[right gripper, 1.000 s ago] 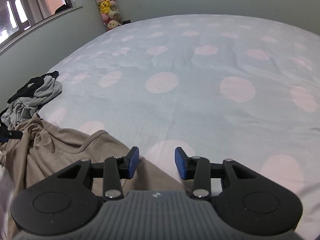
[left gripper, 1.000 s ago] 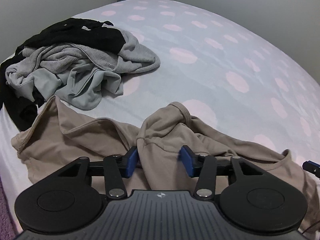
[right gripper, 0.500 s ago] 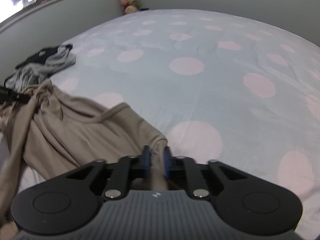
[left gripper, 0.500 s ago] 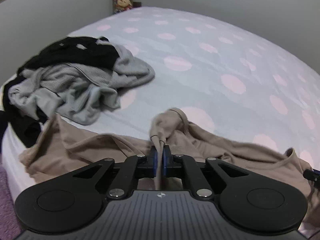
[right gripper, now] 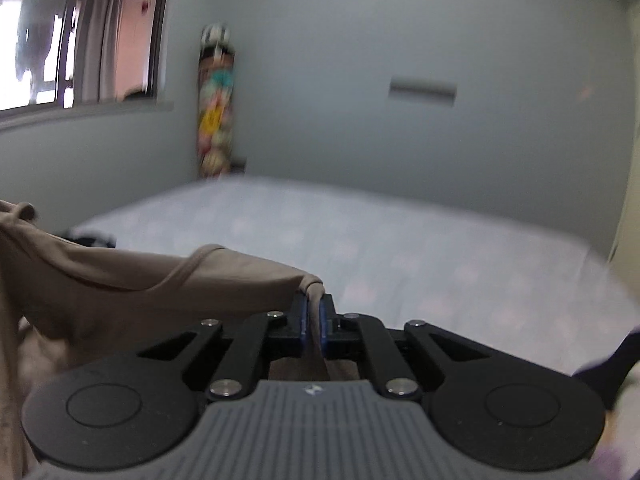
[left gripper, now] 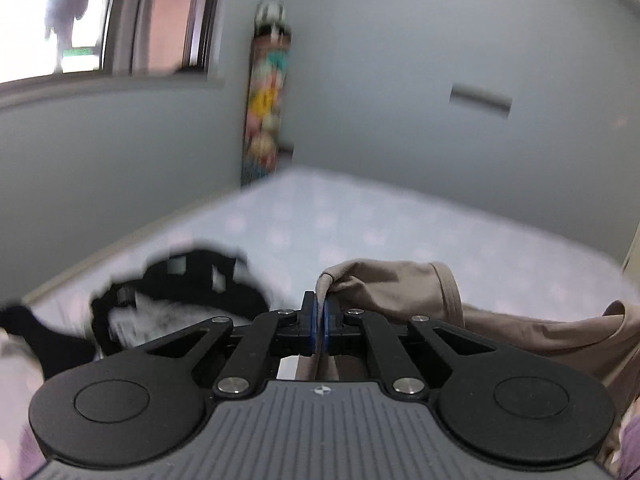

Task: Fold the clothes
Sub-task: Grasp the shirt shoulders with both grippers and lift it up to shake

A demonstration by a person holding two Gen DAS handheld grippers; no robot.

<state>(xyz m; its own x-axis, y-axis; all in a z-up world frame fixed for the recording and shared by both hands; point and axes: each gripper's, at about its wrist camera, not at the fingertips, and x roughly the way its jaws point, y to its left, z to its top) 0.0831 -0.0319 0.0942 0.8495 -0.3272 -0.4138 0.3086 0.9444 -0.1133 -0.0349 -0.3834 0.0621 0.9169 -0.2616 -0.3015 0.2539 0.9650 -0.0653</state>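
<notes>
A: Looking along the left gripper (left gripper: 320, 318), what do you see of the garment?

B: A beige garment (left gripper: 396, 286), thin and soft, with a matt surface. A bunched edge of it is pinched between the blue pads, which are pressed together on the cloth. A small peak of fabric pokes up just above the jaws.

A: And where does the rest of it go?

B: It runs off to the right from the gripper, with a ribbed, stitched band curving down near the middle. Farther right it sags in loose folds toward the frame edge. It is raised above the bed (left gripper: 360, 220), not lying flat.

A: The right gripper (right gripper: 314, 320)?

B: Clamped on the same beige garment (right gripper: 132, 276). A narrow strip of cloth passes between its blue pads and hangs down behind them. From there the fabric stretches left, taut along the top, with a curved hem like a neckline or armhole showing.

A: What lies beyond?

B: The bed has a pale blue sheet with faint pink dots, blurred in both views. At the near left of the left wrist view sits a pile of clothes (left gripper: 180, 292), black and grey, very smeared. In the far corner stands a column of stuffed toys (right gripper: 216, 100), beside a window (right gripper: 80, 36) on the left wall.
</notes>
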